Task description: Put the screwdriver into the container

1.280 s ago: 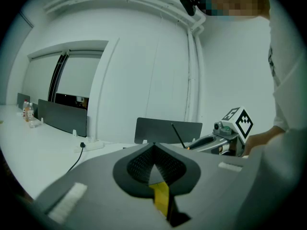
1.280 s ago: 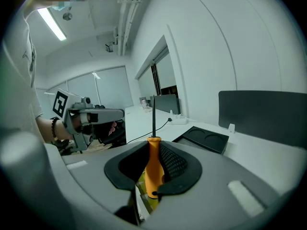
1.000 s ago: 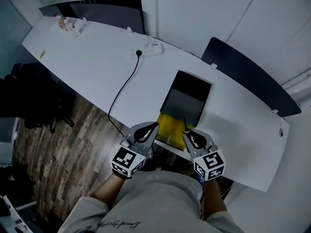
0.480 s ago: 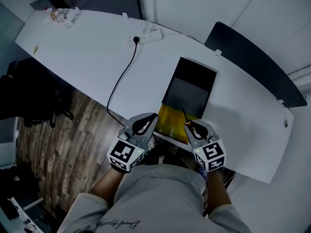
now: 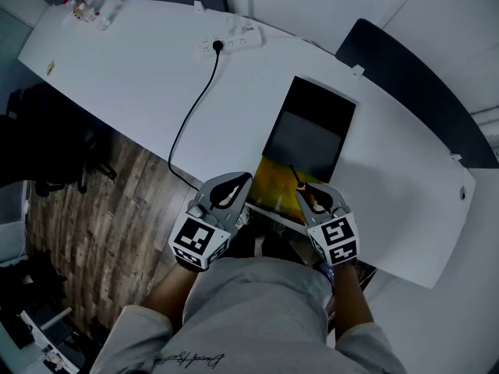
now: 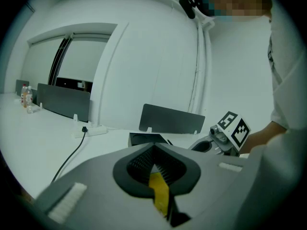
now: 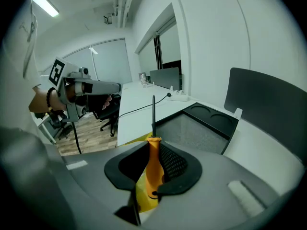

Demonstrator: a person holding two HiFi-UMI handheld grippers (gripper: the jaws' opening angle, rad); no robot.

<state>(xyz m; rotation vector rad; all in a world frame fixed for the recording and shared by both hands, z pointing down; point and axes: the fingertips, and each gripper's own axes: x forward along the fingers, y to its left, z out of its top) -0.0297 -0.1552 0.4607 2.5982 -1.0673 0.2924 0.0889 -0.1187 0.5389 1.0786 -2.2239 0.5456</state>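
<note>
The screwdriver (image 7: 153, 163) is clamped by its orange handle in your right gripper (image 5: 312, 199). In the head view its dark shaft points toward about 11 o'clock over the near end of the container (image 5: 310, 142), where a yellow patch (image 5: 273, 187) shows. The tool looks held above the tray rather than resting in it, so I judge the placing step is not yet done. Carry it further toward 12 o'clock until the whole length is over the grey floor. Tip the shaft down so the point clears the near rim, and lower it close to the floor before you part the jaws, or it may bounce or roll out. Your left gripper (image 5: 243, 182), at 9 o'clock of the right one, has its jaws together on nothing. Keep it off the tray's near corner. The cable (image 5: 195, 107) on the table (image 5: 140, 68) lies well apart at 10 o'clock.
</note>
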